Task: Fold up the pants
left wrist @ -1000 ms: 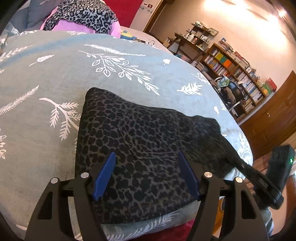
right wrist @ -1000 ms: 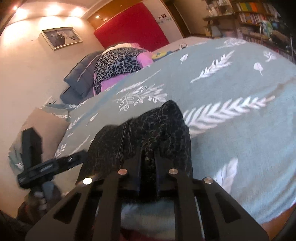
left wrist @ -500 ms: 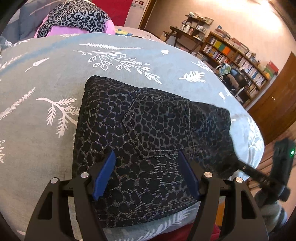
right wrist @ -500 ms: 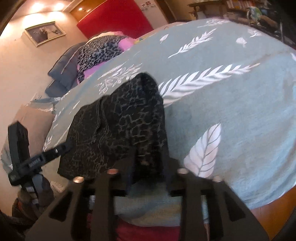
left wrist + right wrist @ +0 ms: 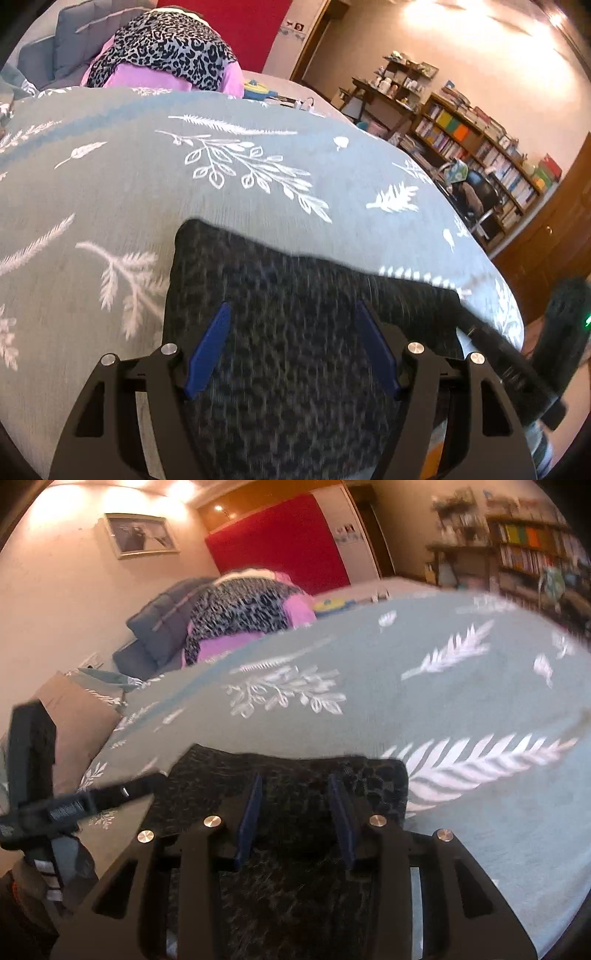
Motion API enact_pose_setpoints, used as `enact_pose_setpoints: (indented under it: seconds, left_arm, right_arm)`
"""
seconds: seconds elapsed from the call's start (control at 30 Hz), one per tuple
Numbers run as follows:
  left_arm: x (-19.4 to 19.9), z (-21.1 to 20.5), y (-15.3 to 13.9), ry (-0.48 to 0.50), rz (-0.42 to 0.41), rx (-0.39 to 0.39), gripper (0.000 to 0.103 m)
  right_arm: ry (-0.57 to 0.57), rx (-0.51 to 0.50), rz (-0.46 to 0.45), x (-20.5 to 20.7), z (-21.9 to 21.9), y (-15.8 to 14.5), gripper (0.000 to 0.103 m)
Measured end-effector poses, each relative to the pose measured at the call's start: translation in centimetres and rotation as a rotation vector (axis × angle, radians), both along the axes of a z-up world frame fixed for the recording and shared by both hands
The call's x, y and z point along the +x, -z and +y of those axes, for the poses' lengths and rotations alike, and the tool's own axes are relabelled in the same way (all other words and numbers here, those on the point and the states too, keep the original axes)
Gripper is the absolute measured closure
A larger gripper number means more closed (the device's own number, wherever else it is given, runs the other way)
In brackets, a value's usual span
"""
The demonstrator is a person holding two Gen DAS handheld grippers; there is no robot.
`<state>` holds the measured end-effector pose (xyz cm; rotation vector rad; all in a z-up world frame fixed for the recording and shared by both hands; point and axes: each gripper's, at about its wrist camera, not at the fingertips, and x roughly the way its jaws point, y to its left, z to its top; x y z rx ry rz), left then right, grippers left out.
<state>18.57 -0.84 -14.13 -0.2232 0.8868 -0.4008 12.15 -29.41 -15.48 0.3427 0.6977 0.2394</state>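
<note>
You have the pants (image 5: 295,354) lying as a compact folded bundle at the near edge of the bed (image 5: 110,192), and the job in hand looks like letting go and tidying the fold. Your left gripper (image 5: 291,347) hovers over the near half of the bundle with its blue pads spread wide and nothing between them. Your right gripper (image 5: 295,808) sits over the right end of the bundle with its pads parted and no cloth pinched, as far as the blur allows. To finish well, lift both tools straight up so the pads do not drag the top layer, then press the far edge flat if it springs back (the leopard cloth looks thick enough to hold a crease). Keep clear of the bed's edge, since the bundle sits close to it and could slide off. Against the frame half a second ago, your right gripper has released: then its fingers were nearly closed on a raised flap of the pants, now they stand apart and the flap lies down. The left gripper was open then as now, and the bundle has not shifted
</note>
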Motion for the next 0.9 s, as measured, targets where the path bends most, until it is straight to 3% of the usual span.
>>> enact_pose_setpoints:
  seconds: [0.1, 0.23, 0.37, 0.47, 0.67, 0.9]
  left_arm:
    - [2.4, -0.3, 0.8, -0.004, 0.024, -0.023, 0.034]
    - [4.4, -0.4, 3.3, -0.022, 0.080, -0.034, 0.034]
    - [4.1, -1.1, 4.6, -0.002, 0.033, 0.027, 0.034]
    - [3.8, -1.4, 4.7, 0.010, 0.012, 0.062, 0.034]
    - [3.6, -0.5, 3.7, 0.004, 0.034, 0.037, 0.034]
    - [1.4, 0.9, 2.5, -0.064, -0.003, 0.155, 0.031]
  right_arm:
    - [0.038, 0.027, 0.063, 1.1, -1.2, 2.6, 0.065]
    - [0.047, 0.012, 0.060, 1.3, -1.5, 4.8, 0.065]
    - [0.049, 0.023, 0.052, 1.6, -1.7, 5.7, 0.065]
    - [0.044, 0.022, 0.044, 1.7, -1.8, 6.0, 0.065]
    - [0.045, 0.027, 0.047, 1.7, -2.0, 6.0, 0.065]
    - [0.042, 0.023, 0.054, 1.7, -1.9, 5.9, 0.064]
